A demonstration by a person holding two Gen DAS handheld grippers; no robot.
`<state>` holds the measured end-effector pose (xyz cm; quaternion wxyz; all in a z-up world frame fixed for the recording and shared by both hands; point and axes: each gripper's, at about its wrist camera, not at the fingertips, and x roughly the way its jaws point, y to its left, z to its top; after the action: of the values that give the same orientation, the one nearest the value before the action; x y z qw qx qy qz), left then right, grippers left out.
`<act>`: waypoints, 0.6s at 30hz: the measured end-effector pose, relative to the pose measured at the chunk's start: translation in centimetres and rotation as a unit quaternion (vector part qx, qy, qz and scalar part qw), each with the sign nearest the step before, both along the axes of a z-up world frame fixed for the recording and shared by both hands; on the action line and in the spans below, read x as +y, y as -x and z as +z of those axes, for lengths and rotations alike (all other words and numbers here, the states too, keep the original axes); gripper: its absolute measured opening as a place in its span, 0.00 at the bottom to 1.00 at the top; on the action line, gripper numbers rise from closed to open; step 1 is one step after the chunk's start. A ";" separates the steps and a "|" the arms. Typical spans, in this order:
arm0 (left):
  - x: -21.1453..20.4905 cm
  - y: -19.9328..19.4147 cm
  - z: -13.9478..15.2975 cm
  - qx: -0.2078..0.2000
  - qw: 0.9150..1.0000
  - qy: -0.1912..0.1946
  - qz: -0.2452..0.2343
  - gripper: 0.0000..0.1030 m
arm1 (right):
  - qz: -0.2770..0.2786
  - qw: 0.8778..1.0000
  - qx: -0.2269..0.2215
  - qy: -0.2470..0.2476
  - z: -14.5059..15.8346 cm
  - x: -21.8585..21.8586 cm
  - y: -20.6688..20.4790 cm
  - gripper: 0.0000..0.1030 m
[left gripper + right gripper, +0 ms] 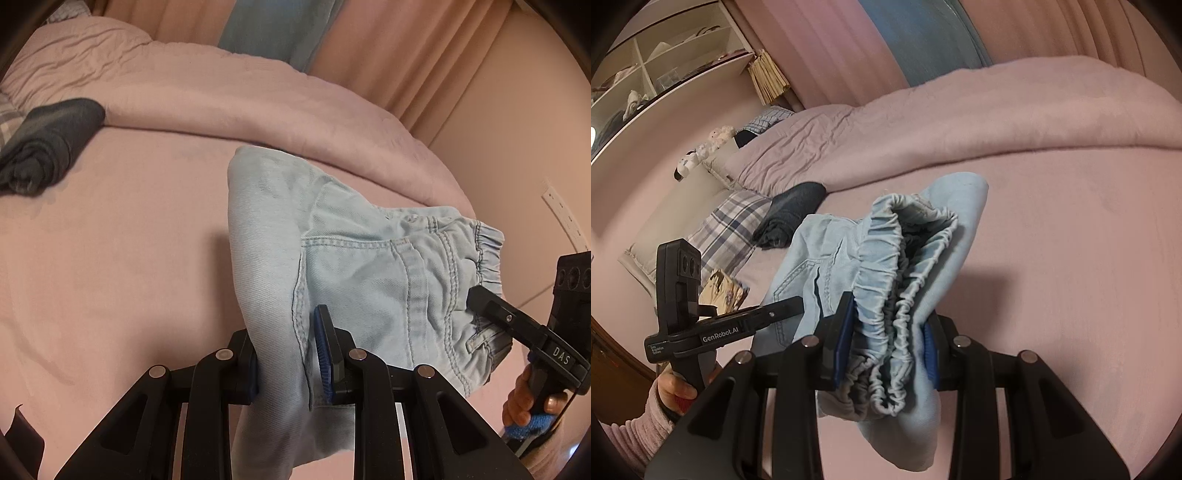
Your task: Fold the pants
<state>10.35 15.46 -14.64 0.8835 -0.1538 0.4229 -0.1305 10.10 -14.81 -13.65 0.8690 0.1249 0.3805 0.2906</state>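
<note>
Denim bunched between both sets of jaws: left gripper [291, 365] is clamped on a thick folded edge of the pants [354, 258], blue pads pressed in on either side of the cloth, gap only as wide as the bundle. Right gripper [886, 354] is likewise closed on the gathered elastic waistband [886, 258], several layers stacked between its pads. Pants are lifted off the pink bed [129, 258], held in the air between the two grippers, shadow on the sheet at 3 o'clock in the right wrist view. In the left wrist view the bundle runs from 6 o'clock up to centre, waistband end out at 3 o'clock where the other gripper comes in. Progress, as a judgement: garment looks already doubled at least once, layers stacked, compact. Remaining: lay it down flat, release, maybe one more fold or smoothing. Can't tell whether legs are aligned inside. Dark folded garment [48, 144] sits at 10 o'clock near a plaid pillow [731, 229], probably already done.
</note>
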 end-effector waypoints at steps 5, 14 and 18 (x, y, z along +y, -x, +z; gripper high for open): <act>0.4 -2.4 0.5 -0.012 1.000 -0.006 0.005 0.23 | 0.003 1.000 -0.015 0.002 0.9 1.2 -2.7 0.32; 0.7 -8.1 -3.7 0.016 1.000 -0.014 0.019 0.23 | -0.021 1.000 0.003 0.019 -2.0 2.6 -8.7 0.35; 0.3 -10.3 -6.7 0.050 0.998 -0.026 0.019 0.23 | -0.038 0.998 0.037 0.042 -5.1 3.0 -11.1 0.35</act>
<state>20.63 15.72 -21.33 0.8671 -0.1448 0.4671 -0.0946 21.18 -11.84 -18.79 0.8692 0.1132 0.4193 0.2364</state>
